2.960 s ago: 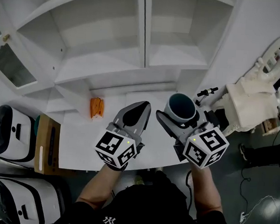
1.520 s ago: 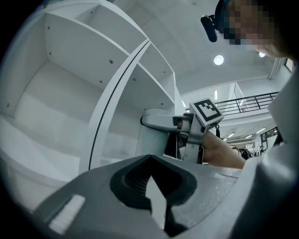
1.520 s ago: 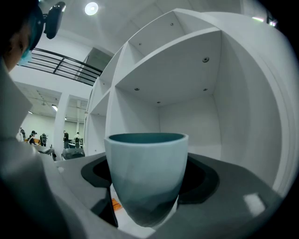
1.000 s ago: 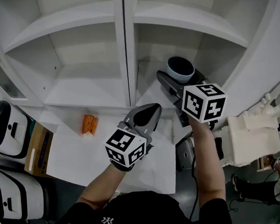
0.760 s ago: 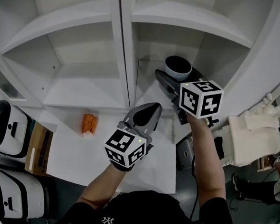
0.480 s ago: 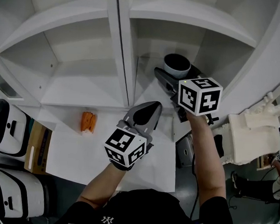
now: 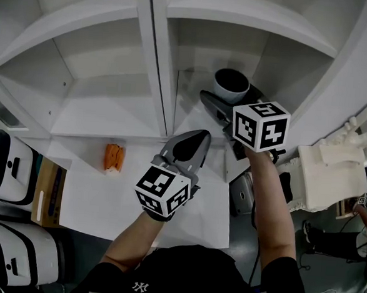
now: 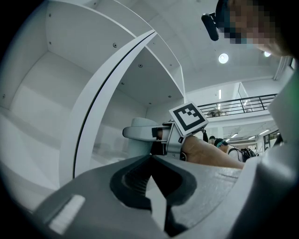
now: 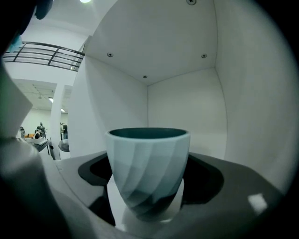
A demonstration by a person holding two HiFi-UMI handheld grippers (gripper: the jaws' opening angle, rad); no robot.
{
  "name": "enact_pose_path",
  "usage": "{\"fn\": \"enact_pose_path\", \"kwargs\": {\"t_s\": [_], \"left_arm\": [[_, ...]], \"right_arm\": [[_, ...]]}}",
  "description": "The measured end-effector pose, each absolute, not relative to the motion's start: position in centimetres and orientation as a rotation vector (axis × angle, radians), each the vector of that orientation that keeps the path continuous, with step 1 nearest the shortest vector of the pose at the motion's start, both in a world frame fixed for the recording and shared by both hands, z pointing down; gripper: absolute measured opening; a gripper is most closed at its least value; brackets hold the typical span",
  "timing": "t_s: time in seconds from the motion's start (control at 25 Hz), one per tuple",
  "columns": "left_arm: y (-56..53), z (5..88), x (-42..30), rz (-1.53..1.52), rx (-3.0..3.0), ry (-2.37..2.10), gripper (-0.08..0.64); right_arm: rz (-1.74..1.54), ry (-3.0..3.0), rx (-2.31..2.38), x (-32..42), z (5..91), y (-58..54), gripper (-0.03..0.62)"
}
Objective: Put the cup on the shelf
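Two grippers, what changed: the left gripper (image 7: 190, 143) has barely shifted over the table (image 7: 105, 197), while the right gripper (image 7: 232, 101) has carried the cup (image 7: 232, 83) from the table's front edge up into the shelf (image 7: 189, 115).
Left gripper: jaws closed tip to tip on nothing (image 8: 152, 161); grey moulded plastic with ribbed dark pads.
Table: flat white top, with a small orange object (image 7: 112, 158) lying well apart from both grippers.
Right gripper: fingers clamped on the cup's lower body (image 9: 148, 191), with a dark hollowed pad on either side.
Cup: upright inside the lower right compartment, well past its front edge. It is pale blue-grey outside with twisted facets (image 9: 148, 161), darker teal inside, tapering to a narrow foot, and has no handle.
Contact: the foot sits just at the shelf floor; I cannot tell whether it is touching.
Meaning: over the last second the motion has slowed to a creep, so placing looks nearly done, and letting go is likely what remains.
Shelf: smooth white-painted boards and an upright divider (image 7: 153, 65), with small peg holes in the walls (image 9: 203, 56).
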State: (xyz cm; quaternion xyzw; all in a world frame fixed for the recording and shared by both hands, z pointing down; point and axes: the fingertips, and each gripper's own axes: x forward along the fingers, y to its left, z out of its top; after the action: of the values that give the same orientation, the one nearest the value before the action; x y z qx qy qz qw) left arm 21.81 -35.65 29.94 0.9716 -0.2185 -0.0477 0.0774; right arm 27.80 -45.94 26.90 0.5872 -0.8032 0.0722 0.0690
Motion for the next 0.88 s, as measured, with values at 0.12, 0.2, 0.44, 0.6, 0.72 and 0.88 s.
{"fn": "enact_pose_path", "kwargs": {"t_s": [0.12,0.2,0.44,0.6,0.72,0.88], "left_arm": [[-35.4,29.9,21.7,-0.141,2.913,-0.656,0.002],[-35.2,29.9,21.6,-0.138,2.914,-0.657,0.000],[-34.6,30.0,21.2,-0.134,2.916,-0.650,0.000],[-34.0,30.1,20.9,-0.130,2.918,-0.639,0.000],[-33.6,30.3,20.5,-0.125,2.917,-0.629,0.000],[-33.1,30.5,19.5,-0.116,2.916,-0.617,0.000]], "right_arm": [[0.214,-2.423,1.775,27.8,26.8,-45.6,0.484],[0.213,-2.426,1.789,28.0,26.5,-45.2,0.486],[0.233,-2.427,1.841,28.6,26.4,-43.2,0.483],[0.246,-2.442,1.864,28.4,26.5,-41.2,0.477],[0.259,-2.456,1.892,28.2,26.7,-39.4,0.457],[0.252,-2.478,1.918,26.9,26.8,-37.1,0.424]]}}
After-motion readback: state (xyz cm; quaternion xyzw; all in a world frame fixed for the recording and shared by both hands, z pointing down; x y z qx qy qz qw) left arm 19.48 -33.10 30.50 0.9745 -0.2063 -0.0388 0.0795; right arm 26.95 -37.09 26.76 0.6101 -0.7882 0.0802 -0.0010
